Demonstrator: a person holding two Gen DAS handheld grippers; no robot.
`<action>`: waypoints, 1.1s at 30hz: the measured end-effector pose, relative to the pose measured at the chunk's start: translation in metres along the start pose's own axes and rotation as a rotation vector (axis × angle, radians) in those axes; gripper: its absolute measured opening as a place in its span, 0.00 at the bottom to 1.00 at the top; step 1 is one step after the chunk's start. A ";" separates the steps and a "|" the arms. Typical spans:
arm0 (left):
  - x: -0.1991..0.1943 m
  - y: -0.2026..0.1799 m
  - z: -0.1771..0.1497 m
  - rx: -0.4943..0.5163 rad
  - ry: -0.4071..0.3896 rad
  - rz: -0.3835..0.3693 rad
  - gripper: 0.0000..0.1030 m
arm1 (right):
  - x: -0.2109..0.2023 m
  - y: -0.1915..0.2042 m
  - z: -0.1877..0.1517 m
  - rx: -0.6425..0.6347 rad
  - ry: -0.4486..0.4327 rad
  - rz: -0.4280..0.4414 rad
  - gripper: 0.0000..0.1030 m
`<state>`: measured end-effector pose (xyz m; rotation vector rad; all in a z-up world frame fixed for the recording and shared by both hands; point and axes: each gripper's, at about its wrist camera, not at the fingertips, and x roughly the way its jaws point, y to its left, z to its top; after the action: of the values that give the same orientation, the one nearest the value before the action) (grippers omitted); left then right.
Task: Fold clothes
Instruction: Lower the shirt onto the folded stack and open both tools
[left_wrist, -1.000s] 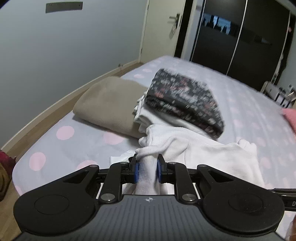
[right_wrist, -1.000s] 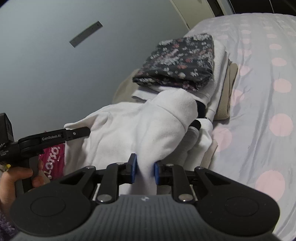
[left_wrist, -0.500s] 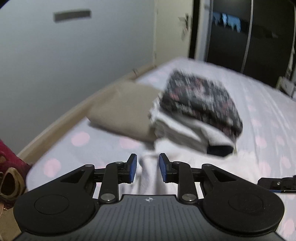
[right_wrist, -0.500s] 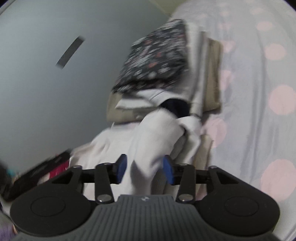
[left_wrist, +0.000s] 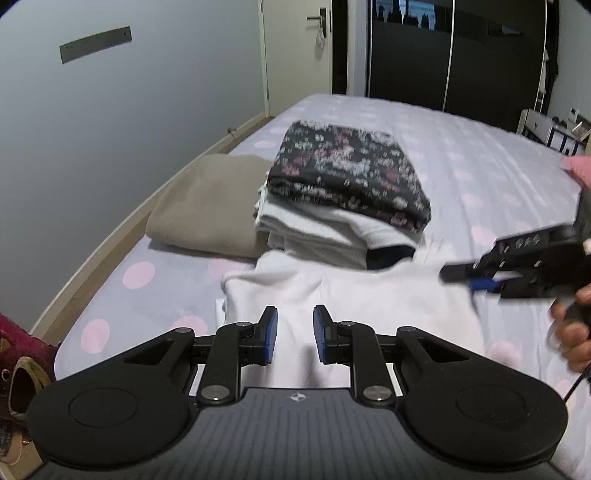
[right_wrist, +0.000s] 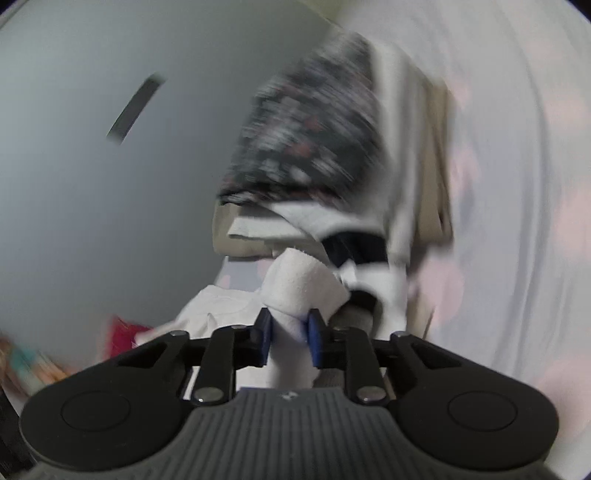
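Soft, light white fleece garment (left_wrist: 369, 295) sags, best taken at edges. Left gripper (left_wrist: 294, 334) stands apart, empty; right gripper (right_wrist: 289, 332) is clamped on a fold, centre frame.

Left hand-held gripper (left_wrist: 294, 339) agape – right hand-held gripper (right_wrist: 289, 341) pinching.

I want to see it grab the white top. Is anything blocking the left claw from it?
Nothing visible blocks it. The left claw is open right over the white top, with cloth showing between its pads. The pile of folded clothes sits farther back, behind the top, not in between.
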<state>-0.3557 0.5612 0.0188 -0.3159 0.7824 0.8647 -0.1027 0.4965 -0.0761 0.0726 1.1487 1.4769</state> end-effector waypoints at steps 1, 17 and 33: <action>0.005 0.003 -0.002 -0.003 0.011 0.018 0.16 | -0.002 0.013 -0.002 -0.103 -0.019 -0.032 0.20; 0.086 0.003 -0.014 0.069 0.093 0.181 0.03 | 0.057 0.041 -0.029 -0.500 0.074 -0.369 0.20; 0.034 0.018 -0.022 0.012 0.043 0.049 0.11 | -0.031 0.080 -0.055 -0.595 -0.039 -0.211 0.40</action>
<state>-0.3666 0.5791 -0.0202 -0.3069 0.8372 0.9013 -0.1855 0.4552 -0.0342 -0.4157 0.6263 1.5601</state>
